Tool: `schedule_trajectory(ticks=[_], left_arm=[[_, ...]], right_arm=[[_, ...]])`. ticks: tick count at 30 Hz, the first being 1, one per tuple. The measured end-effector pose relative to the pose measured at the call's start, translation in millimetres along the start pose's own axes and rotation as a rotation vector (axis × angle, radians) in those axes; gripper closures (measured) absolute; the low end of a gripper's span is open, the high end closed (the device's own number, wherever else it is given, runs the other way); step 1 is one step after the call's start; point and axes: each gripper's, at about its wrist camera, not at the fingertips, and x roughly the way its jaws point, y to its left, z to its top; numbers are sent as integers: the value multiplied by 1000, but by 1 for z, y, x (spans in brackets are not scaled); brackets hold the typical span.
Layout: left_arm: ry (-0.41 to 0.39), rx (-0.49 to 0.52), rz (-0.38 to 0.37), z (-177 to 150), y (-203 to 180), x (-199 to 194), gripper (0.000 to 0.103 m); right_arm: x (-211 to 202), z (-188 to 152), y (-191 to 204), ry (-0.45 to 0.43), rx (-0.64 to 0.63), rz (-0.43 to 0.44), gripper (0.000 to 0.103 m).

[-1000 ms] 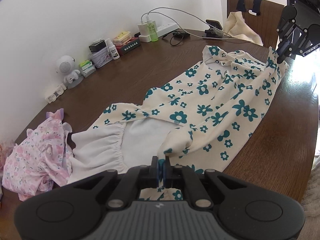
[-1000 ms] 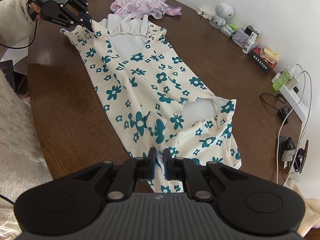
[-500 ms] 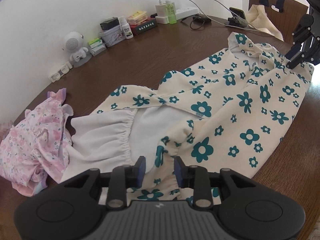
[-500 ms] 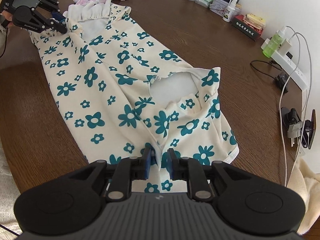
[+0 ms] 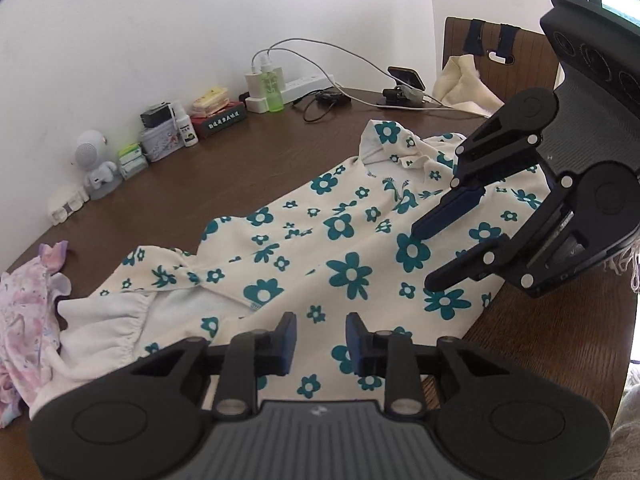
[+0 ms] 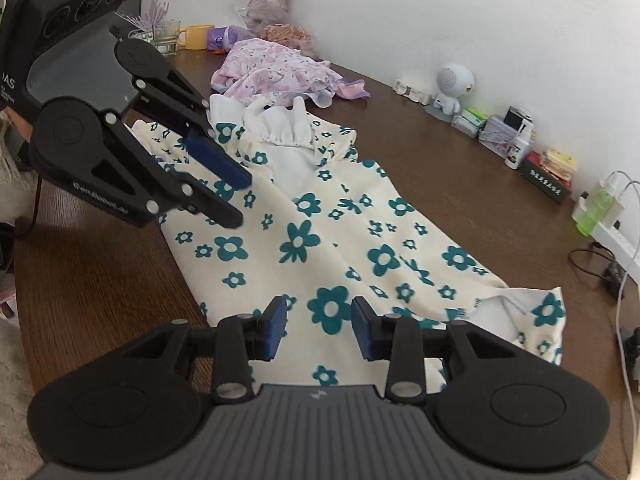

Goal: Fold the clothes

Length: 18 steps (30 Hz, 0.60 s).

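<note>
- Cream garment with teal flowers, spread lengthwise across dark wooden table; folded over on itself, white elastic-gathered lining exposed at one end, collar-like flap at the other.
- Left gripper low over the lining end, jaws parted after a widening and then a slight narrowing just now; nothing between the blue pads, flowered cloth lying flat below. Same gripper in the right wrist view, tips apart above the cloth edge.
- Right gripper over the opposite end, jaws just widened, pads clear of the fabric, nothing gripped. From the left wrist view, fingers spread above the flowers; contact with cloth cannot be told.
- Pink floral garment bunched beside the lining end, touching it.
- Along the wall: small white robot figurine, little boxes and spray bottle, green bottle beside white power strip with cables.
- Wooden chair past the table's far end, cream cloth draped at it.
- Yellow mug and glass at the far corner.
</note>
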Motion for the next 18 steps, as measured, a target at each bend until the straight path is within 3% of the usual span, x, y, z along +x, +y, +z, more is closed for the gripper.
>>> schedule_trajectory(ticks=[6, 10, 13, 15, 17, 18], left_arm=[[39, -69, -49, -28, 28, 5, 72], [57, -162, -49, -54, 62, -12, 71], [68, -216, -48, -71, 84, -29, 86], [84, -210, -7, -79, 92, -39, 83], [94, -201, 31, -88, 99, -48, 69], [99, -210, 33, -92, 103, -52, 67]], right_arm=[[13, -21, -19, 4, 46, 95, 66], [-3, -46, -44, 3, 112, 80, 66], [-20, -65, -61, 11, 150, 43, 65], [-29, -75, -71, 21, 177, 21, 65], [-36, -82, -75, 25, 185, -1, 66], [-40, -86, -77, 27, 188, -11, 66]])
